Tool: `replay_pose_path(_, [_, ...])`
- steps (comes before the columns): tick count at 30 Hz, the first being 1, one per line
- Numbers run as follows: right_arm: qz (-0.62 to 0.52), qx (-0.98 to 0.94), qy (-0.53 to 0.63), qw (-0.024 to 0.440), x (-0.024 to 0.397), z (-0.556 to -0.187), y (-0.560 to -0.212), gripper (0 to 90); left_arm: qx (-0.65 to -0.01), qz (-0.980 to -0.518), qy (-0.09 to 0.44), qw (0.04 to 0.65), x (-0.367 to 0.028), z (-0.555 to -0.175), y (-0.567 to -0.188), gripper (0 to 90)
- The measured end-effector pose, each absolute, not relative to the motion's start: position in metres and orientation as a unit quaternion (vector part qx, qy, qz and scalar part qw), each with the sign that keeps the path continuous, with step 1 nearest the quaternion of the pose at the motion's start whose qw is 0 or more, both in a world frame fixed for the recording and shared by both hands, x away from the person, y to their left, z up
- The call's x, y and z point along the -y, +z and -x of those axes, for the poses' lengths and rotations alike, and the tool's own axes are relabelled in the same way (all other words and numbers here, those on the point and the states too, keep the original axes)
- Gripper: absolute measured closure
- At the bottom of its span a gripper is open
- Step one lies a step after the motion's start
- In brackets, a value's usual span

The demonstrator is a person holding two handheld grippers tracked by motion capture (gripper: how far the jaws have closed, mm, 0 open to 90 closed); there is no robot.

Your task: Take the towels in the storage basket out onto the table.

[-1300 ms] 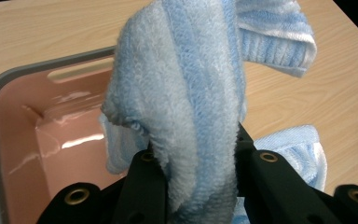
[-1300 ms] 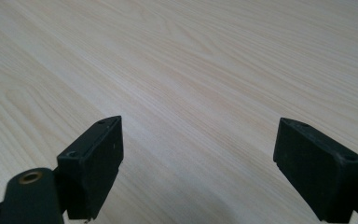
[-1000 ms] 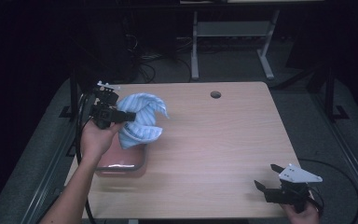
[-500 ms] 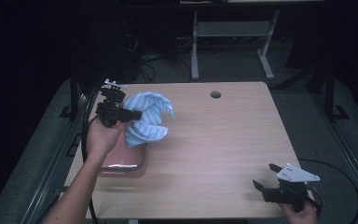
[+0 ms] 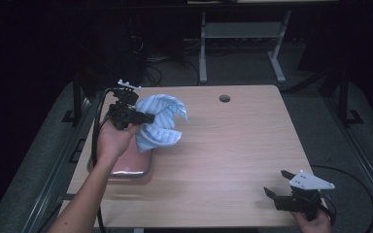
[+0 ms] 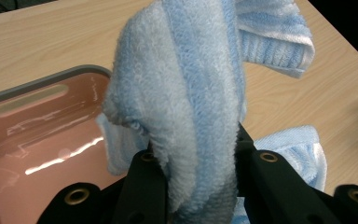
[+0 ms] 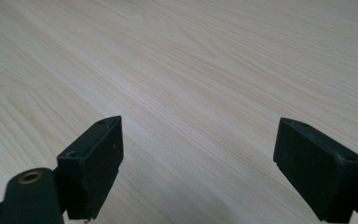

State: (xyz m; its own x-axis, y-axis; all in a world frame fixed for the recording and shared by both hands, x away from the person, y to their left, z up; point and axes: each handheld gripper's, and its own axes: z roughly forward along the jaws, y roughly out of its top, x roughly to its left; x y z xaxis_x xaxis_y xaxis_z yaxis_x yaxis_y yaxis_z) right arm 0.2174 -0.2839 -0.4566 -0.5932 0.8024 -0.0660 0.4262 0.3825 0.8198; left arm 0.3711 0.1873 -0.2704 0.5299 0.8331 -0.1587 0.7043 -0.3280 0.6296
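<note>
Gripping a light blue towel, your left claw has its two black jaws pressed into a thick fold of the cloth, as the left gripper view shows: the towel bulges up between them and fills the gap completely. Its weave is fluffy terry, with darker and paler blue stripes running along its length and a white ribbed band at one edge. Lifted off the counter, it hangs bunched and twisted, one flap curling upward toward the far side and another drooping down, its lowest part over or near the edge of a tray; whether it touches the tray you cannot tell from the high view.

That tray sits at the left side of the counter under your left hand. It is shallow, pink and glossy inside, catching bright reflections, with a grey rounded rim and a slot handle cut into one end.

Your right claw rests low near the right front corner of the counter, well apart from the towel. Its jaws stand wide apart with nothing between them; the right gripper view shows flat, matte black pads over bare wood.

Pale wood-grain laminate covers the counter, smooth and flat, with a round cable hole near its far edge.
</note>
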Motion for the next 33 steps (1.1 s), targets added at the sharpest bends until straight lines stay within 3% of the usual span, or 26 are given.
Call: replay_pose_path(33, [-0.381,-0.797,0.407,0.232,0.287,-0.218,-0.456,15.2,-0.44,-0.835,0.058,0.325,-0.113,-0.396,-0.299,73.6])
